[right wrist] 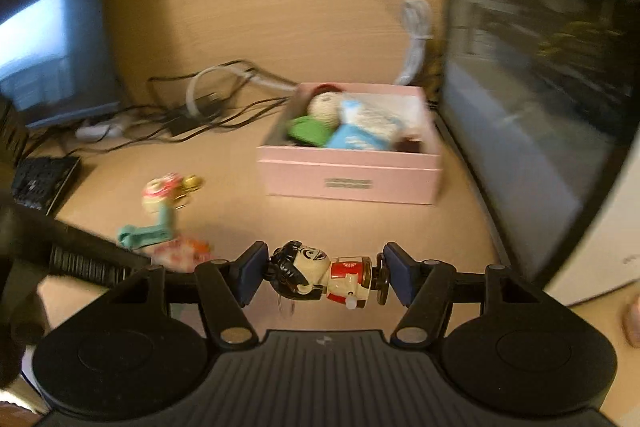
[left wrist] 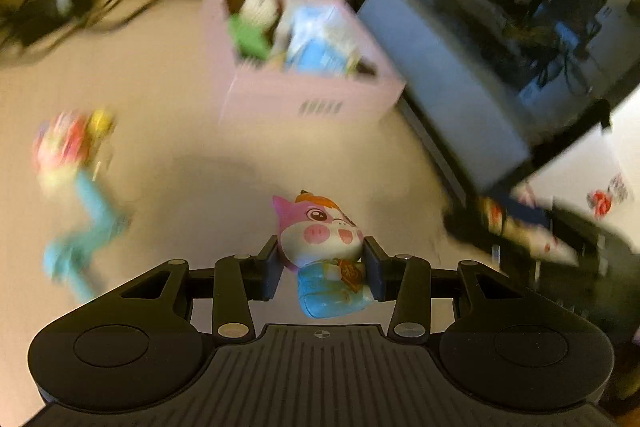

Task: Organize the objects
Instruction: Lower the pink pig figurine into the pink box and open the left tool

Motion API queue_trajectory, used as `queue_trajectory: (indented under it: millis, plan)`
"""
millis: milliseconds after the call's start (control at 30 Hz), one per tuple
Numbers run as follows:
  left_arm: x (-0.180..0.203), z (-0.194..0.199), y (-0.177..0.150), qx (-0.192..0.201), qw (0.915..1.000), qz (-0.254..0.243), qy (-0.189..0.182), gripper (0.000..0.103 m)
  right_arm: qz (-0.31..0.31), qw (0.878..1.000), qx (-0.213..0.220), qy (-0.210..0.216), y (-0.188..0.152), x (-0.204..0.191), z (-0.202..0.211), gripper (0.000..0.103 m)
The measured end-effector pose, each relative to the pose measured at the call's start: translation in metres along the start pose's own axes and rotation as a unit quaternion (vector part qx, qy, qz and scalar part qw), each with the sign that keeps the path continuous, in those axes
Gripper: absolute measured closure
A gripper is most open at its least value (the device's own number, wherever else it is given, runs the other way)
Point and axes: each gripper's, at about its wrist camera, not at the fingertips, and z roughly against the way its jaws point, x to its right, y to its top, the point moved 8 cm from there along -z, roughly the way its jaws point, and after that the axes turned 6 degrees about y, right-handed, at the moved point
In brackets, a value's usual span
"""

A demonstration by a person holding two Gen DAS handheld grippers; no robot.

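Left wrist view: fingers (left wrist: 321, 265) angled down clamp pig toy (left wrist: 320, 239); right fingers (right wrist: 324, 277) clamp doll (right wrist: 320, 275).

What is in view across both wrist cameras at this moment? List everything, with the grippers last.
pink box: 1, pink, middle of the desk, open, already holding toys
knitted doll: 1, cream and green, inside the box
blue packet: 1, blue and white, inside the box
mermaid toy: 1, teal tail, pink top, on the desk left of the box
pig figure: 1, pink head, blue body, held
black-haired figure: 1, red and cream body, lying sideways, held
cables: several, black and white, behind the box
monitor: 1, dark, right of the box
desk: 1, light wood
left gripper: shut on the pig figure
right gripper: shut on the black-haired figure
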Motion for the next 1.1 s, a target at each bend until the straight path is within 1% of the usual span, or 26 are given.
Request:
queue_trajectory:
  millis: [33,133,233,333,400,433,500,533,567,633,667,700,733,767,800,833,900,967,1000,1067,1100]
  plan:
    - [0.004,-0.002,0.016,0.012,0.9999,-0.004,0.003,0.057,-0.004,1.000,0.003,-0.003,0.001,0.008,0.003,0.039]
    - [0.016,-0.008,0.069,0.061,0.9974,-0.024,0.030,0.057,-0.016,1.000,0.008,-0.009,0.002,0.030,0.006,0.039]
    - [0.026,-0.016,0.120,0.104,0.9934,-0.025,0.041,0.057,-0.028,1.000,0.011,-0.006,0.002,0.044,0.006,0.039]
    - [0.031,-0.033,0.160,0.141,0.9877,-0.028,0.063,0.056,-0.029,1.000,0.013,-0.001,0.002,0.051,0.006,0.039]
    - [0.034,-0.049,0.174,0.153,0.9841,-0.041,0.080,0.056,-0.026,1.000,0.012,0.006,0.001,0.056,0.005,0.039]
    - [0.036,-0.063,0.178,0.143,0.9840,-0.055,0.091,0.055,-0.024,1.000,0.011,0.008,0.001,0.057,0.005,0.039]
    - [0.034,-0.093,0.177,0.101,0.9848,-0.082,0.115,0.055,-0.019,1.000,0.008,0.012,0.001,0.061,0.002,0.039]
    - [0.030,-0.104,0.175,0.097,0.9828,-0.087,0.131,0.055,-0.018,1.000,0.005,0.016,0.000,0.063,0.001,0.039]
    - [0.026,-0.111,0.175,0.102,0.9806,-0.087,0.143,0.055,-0.017,1.000,0.003,0.018,0.000,0.065,-0.001,0.039]
    - [0.018,-0.121,0.173,0.106,0.9779,-0.081,0.161,0.054,-0.014,1.000,-0.002,0.022,-0.001,0.069,-0.004,0.039]
    - [0.016,-0.125,0.169,0.099,0.9774,-0.086,0.166,0.054,-0.011,1.000,-0.003,0.023,-0.001,0.071,-0.004,0.039]
    - [0.013,-0.133,0.165,0.083,0.9768,-0.097,0.172,0.055,-0.009,1.000,-0.006,0.024,-0.002,0.073,-0.005,0.039]
    - [0.008,-0.139,0.157,0.056,0.9765,-0.106,0.179,0.056,-0.009,1.000,-0.009,0.026,-0.003,0.075,-0.007,0.039]
    - [0.006,-0.141,0.153,0.051,0.9750,-0.115,0.183,0.055,-0.010,0.999,-0.014,0.029,-0.004,0.077,-0.009,0.039]
    - [0.006,-0.139,0.152,0.062,0.9729,-0.124,0.185,0.055,-0.008,0.999,-0.017,0.032,-0.004,0.078,-0.010,0.039]
    - [0.005,-0.136,0.151,0.068,0.9733,-0.119,0.184,0.055,-0.006,0.999,-0.019,0.034,-0.005,0.078,-0.012,0.039]
    - [0.004,-0.124,0.153,0.093,0.9775,-0.089,0.167,0.055,-0.002,0.999,-0.021,0.040,-0.004,0.078,-0.014,0.039]
    - [0.004,-0.108,0.155,0.127,0.9768,-0.073,0.156,0.055,0.000,0.999,-0.023,0.047,-0.003,0.076,-0.017,0.039]
    - [0.004,-0.100,0.156,0.137,0.9765,-0.069,0.151,0.055,0.003,0.998,-0.024,0.050,-0.002,0.075,-0.019,0.039]
    - [0.006,-0.087,0.157,0.148,0.9771,-0.066,0.137,0.055,0.011,0.998,-0.022,0.055,0.003,0.072,-0.022,0.039]
    - [0.006,-0.084,0.157,0.144,0.9778,-0.071,0.134,0.055,0.014,0.998,-0.020,0.058,0.005,0.071,-0.024,0.039]
